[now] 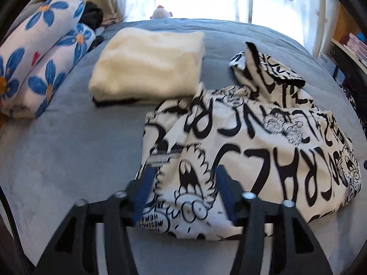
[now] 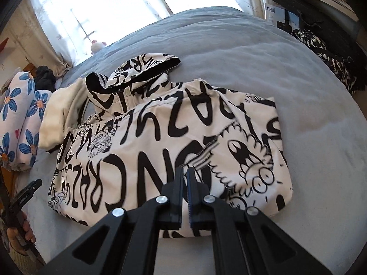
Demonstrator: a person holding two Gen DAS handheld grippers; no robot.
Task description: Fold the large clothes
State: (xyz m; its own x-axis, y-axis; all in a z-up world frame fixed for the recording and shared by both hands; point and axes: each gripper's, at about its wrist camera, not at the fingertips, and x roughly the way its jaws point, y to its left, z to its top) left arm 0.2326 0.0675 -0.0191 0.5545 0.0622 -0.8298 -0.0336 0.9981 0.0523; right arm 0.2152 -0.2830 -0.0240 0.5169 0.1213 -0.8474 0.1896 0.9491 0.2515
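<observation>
Left wrist view: floral bedding roll (image 1: 39,52) along the bed's left edge; cream folded garment (image 1: 149,64) mid-bed; printed hooded jacket (image 1: 252,142) folded toward the near right of the grey bed (image 1: 68,160), hood at its far end. Left claw (image 1: 183,178) tilted downward above the jacket's near edge, jaws spread, nothing pinched. Right wrist view: a hand (image 2: 21,231) gripping the left tool at the far left; right claw (image 2: 185,178) angled down over the jacket, pads pressed together, empty.
</observation>
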